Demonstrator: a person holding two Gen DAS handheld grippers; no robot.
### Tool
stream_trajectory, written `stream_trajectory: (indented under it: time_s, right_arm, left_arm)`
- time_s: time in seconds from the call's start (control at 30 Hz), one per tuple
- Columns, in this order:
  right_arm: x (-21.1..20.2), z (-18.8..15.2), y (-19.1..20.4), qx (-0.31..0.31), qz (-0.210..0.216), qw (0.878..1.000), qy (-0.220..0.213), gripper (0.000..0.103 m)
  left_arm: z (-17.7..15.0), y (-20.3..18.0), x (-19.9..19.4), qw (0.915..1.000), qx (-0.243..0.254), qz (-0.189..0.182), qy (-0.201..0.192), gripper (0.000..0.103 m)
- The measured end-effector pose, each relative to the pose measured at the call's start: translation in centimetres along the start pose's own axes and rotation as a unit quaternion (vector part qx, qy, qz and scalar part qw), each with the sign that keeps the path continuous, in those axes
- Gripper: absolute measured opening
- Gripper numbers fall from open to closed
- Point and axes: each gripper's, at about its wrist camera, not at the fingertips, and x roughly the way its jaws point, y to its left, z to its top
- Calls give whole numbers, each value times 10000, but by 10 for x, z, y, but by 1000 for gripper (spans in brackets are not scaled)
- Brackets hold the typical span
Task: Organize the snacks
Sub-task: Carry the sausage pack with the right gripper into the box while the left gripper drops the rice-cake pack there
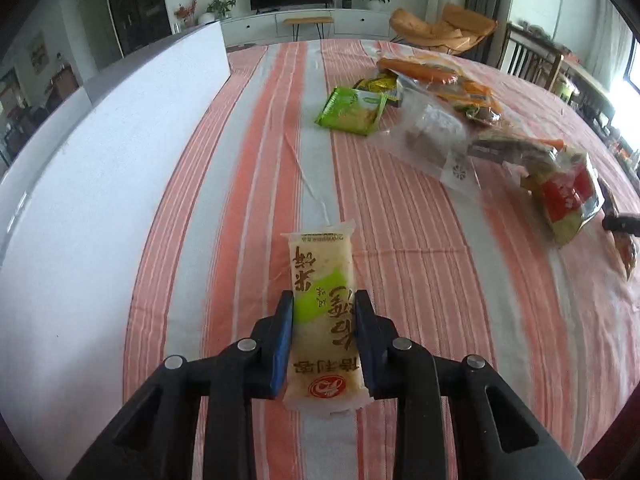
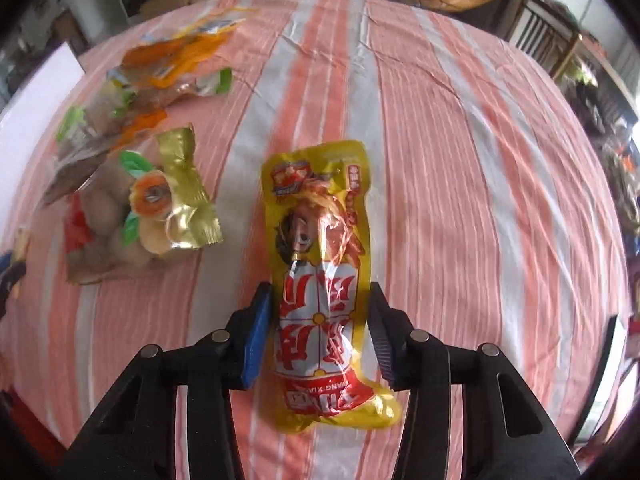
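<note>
My left gripper is shut on a pale rice-cracker packet with a green patch and brown characters, held lengthwise above the striped tablecloth. My right gripper is shut on a yellow and red snack pouch with a cartoon face, held above the cloth. A pile of other snacks lies on the table: a green packet, a clear bag, orange packets and a red and green bag. In the right wrist view a gold packet lies left of the pouch.
A tall white box wall stands along the left side of the table. The right gripper's tip shows at the right edge of the left wrist view. Chairs stand beyond the table's far right edge.
</note>
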Motion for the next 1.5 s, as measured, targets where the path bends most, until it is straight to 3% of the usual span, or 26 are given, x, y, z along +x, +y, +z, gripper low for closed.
stream_trajectory:
  time_s: [0.13, 0.2, 0.3, 0.4, 0.5, 0.57, 0.73, 0.8, 0.83, 0.9, 0.93, 0.97, 1.1, 1.17, 1.33, 1.43, 1.5]
  right_arm:
    - [-23, -18, -30, 692, 630, 9954, -230, 47]
    - [-40, -24, -43, 1009, 950, 9896, -391, 47]
    - [-69, -22, -41, 1131, 1284, 9831, -645, 47]
    - [-98, -3, -10, 1052, 1895, 9726, -843, 47]
    - [-120, 27, 48, 641, 2485, 9622, -907, 47]
    - [-128, 51, 104, 280, 2944, 9515, -845, 48]
    - [-142, 102, 270, -713, 3717, 9229, -705, 48]
    - [-138, 110, 327, -946, 3931, 9127, -596, 49]
    - [-135, 114, 354, -1004, 4085, 9057, -529, 50]
    - [-125, 122, 395, -996, 4422, 8900, -490, 58]
    - [-120, 126, 407, -930, 4591, 8814, -605, 78]
    - [-118, 126, 411, -890, 4567, 8822, -720, 93]
    - [-104, 113, 380, -801, 4300, 8923, -1119, 92]
    - [-94, 101, 340, -963, 3833, 9080, -1389, 92]
    - [-74, 47, 233, -1597, 2132, 9467, -1810, 92]
    - [-71, 18, 167, -1655, 1566, 9576, -1763, 92]
    - [-65, -2, 125, -1547, 1326, 9661, -1586, 93]
  left_arm:
    - [-5, 27, -17, 9932, -738, -887, -169, 28]
    - [-4, 32, -30, 9885, -928, -1162, -287, 28]
    - [6, 39, -58, 9814, -1128, -1453, -549, 28]
    - [20, 59, -91, 9756, -1323, -1524, -867, 28]
    - [32, 102, -124, 9730, -1533, -1263, -1172, 28]
    - [38, 135, -137, 9748, -1647, -813, -1265, 28]
    - [39, 220, -143, 9753, -1914, 513, -976, 28]
    - [33, 242, -137, 9738, -1953, 862, -788, 29]
    - [30, 253, -133, 9722, -1994, 1044, -640, 33]
    - [19, 270, -128, 9678, -2105, 1316, -410, 63]
    - [13, 272, -126, 9646, -2169, 1445, -401, 88]
    - [6, 276, -131, 9594, -2246, 1617, -547, 97]
    - [-10, 271, -144, 9520, -2358, 1692, -969, 97]
    - [-11, 259, -150, 9516, -2296, 1597, -1272, 97]
    - [0, 205, -150, 9635, -1492, 984, -1992, 97]
    - [17, 179, -139, 9682, -1172, 836, -2044, 97]
    - [27, 167, -122, 9729, -1074, 933, -1825, 97]
